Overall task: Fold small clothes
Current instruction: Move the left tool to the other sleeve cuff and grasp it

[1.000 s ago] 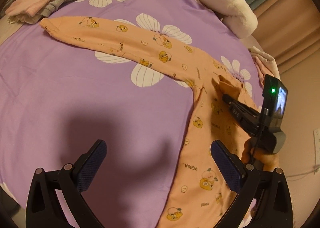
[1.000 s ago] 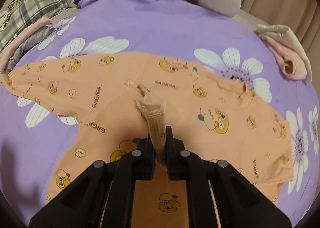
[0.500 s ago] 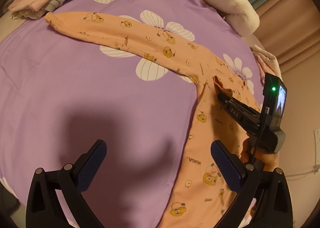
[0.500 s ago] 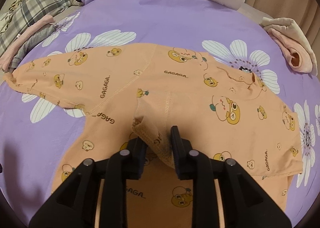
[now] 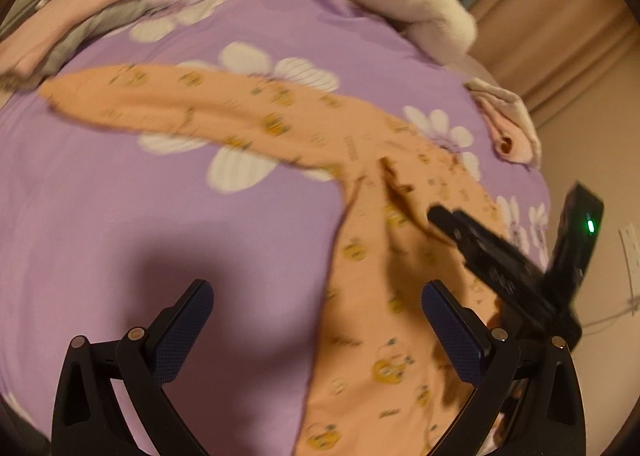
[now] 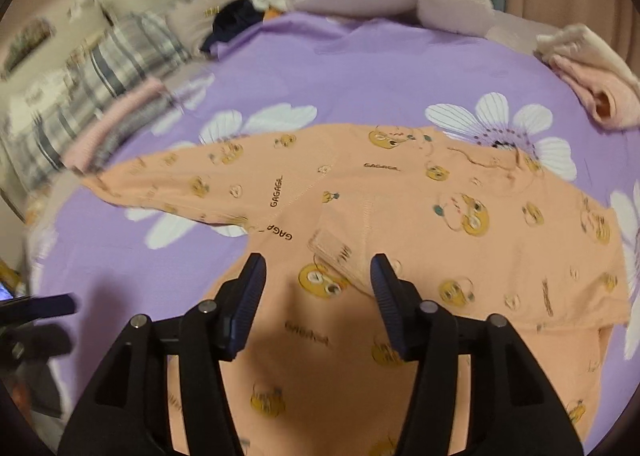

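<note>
With one sleeve cuff [image 6: 334, 252] lying folded in on the chest of the peach long-sleeved top [image 6: 472, 256], just ahead of the jaws and nearer the right-hand one, the right gripper [image 6: 318, 272] stands released, its pads apart and nothing between them; the left gripper [image 5: 318, 306] is likewise spread wide and empty, hovering with its right jaw over the garment's side edge and its left jaw over bare purple flowered bedsheet [image 5: 120, 215]; the top lies flat on that sheet, its other sleeve [image 5: 168, 103] stretched far ahead and to the left of the left jaws, unfolded; the step in hand, as I judge it, is that second sleeve; to do it well, carry the left jaws forward to the far cuff, pinch only the cuff layers and not the sheet beneath, lift just enough to clear the cloth, and swing it across so it lands beside the first cuff; keep the right jaws low over the chest to steady the body if it drags; a loose pinch would let the knit slide out, and a deep bite would gather the sheet; both views are motion-blurred, so fine creases cannot be judged; a pink folded garment [image 6: 600, 95] lies well ahead and right of the right jaws, clear of the work
</note>
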